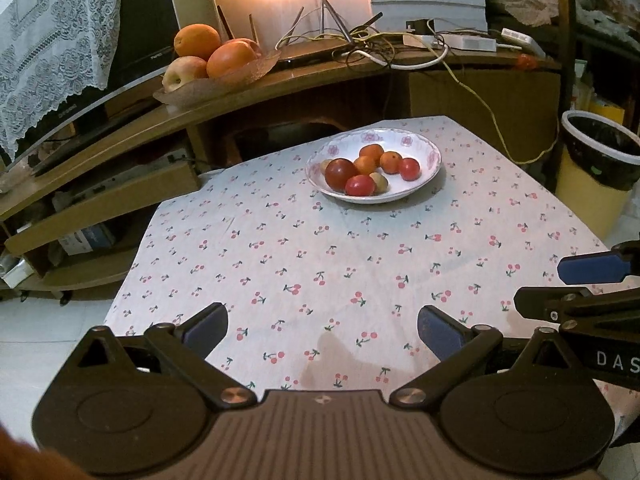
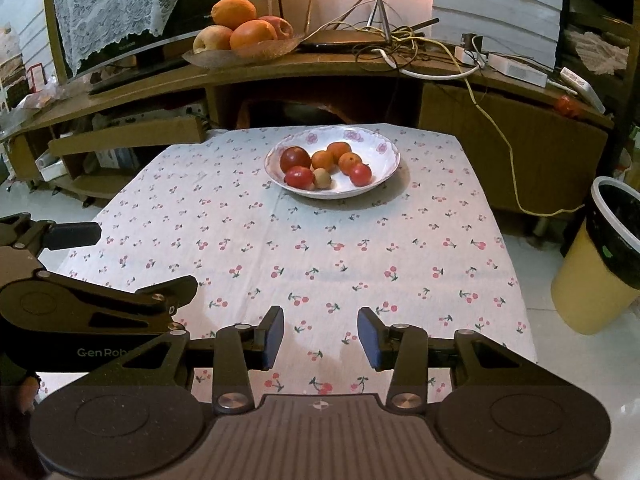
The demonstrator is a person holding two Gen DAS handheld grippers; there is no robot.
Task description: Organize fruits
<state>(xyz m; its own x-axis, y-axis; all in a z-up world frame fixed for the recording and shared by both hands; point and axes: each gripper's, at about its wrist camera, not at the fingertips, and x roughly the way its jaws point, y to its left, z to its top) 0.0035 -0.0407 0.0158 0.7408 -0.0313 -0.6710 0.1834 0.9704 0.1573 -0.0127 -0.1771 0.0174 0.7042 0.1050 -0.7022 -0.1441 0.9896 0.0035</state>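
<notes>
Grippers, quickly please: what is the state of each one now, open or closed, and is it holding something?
Left gripper: open, nothing between its fingers.
Right gripper: open, narrower gap, nothing held.

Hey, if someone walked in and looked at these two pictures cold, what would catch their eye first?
Probably the white flowered bowl of small red and orange fruits, alone at the far middle of the cherry-print tablecloth. Next, the glass dish piled with oranges and apples on the wooden shelf behind, under a bright glare. Nearest the cameras, the left gripper and right gripper hang open and empty over the cloth's near edge.
</notes>
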